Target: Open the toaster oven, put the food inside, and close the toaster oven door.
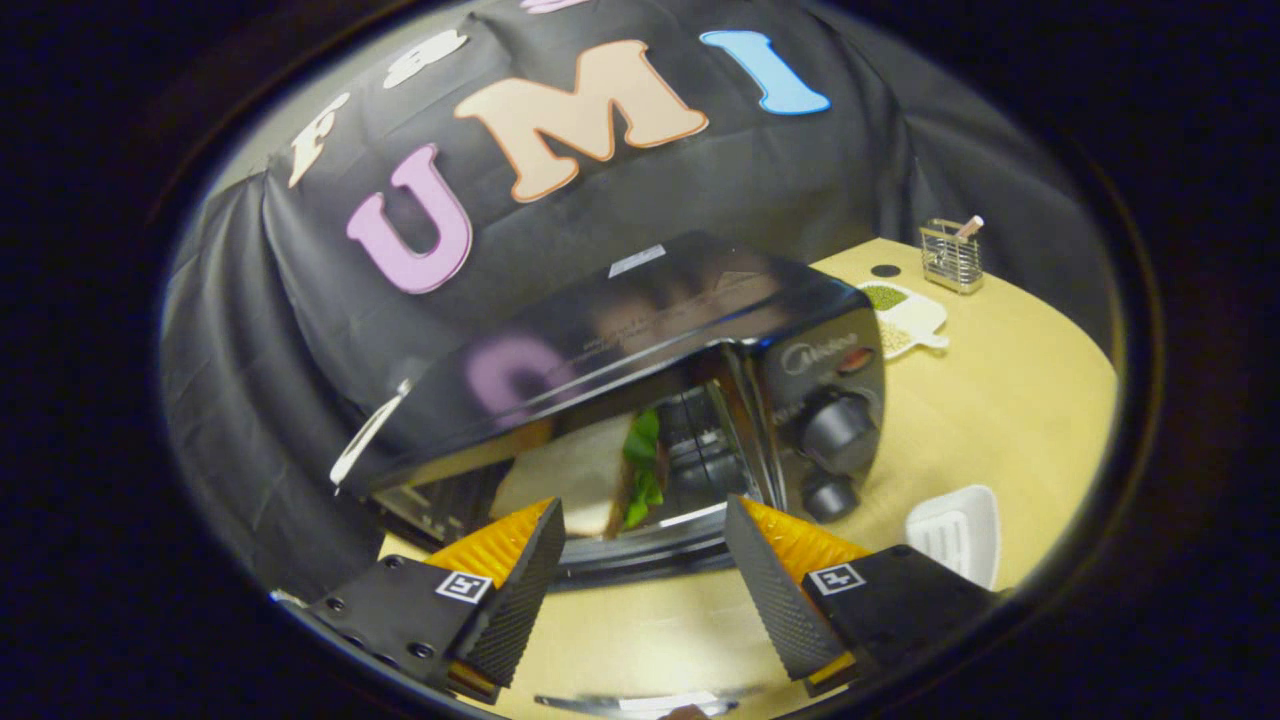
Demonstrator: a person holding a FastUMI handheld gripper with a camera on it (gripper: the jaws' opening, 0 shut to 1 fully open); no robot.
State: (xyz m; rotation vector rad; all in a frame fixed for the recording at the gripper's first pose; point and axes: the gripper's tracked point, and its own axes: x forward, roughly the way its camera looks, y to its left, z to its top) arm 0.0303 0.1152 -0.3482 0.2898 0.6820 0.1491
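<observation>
A black toaster oven [640, 320] stands on a wooden table [1010, 400], tilted in my view. Its door [640, 610] hangs open and down toward me, with the shiny handle [630, 703] nearest to me. Inside the oven lies a sandwich [570, 475] of white bread with green lettuce at its edge. My gripper [642, 505] is open, its fingers spread wide above the lowered door and just short of the oven mouth. Nothing is between the fingers. The sandwich sits just beyond the left fingertip.
Two dark knobs [835, 432] sit on the oven's right panel. A white ridged dish [955, 530] lies on the table right of the oven. Farther back are a white dish of green beans [905, 315] and a small metal rack [950, 255]. Black cloth walls the booth behind.
</observation>
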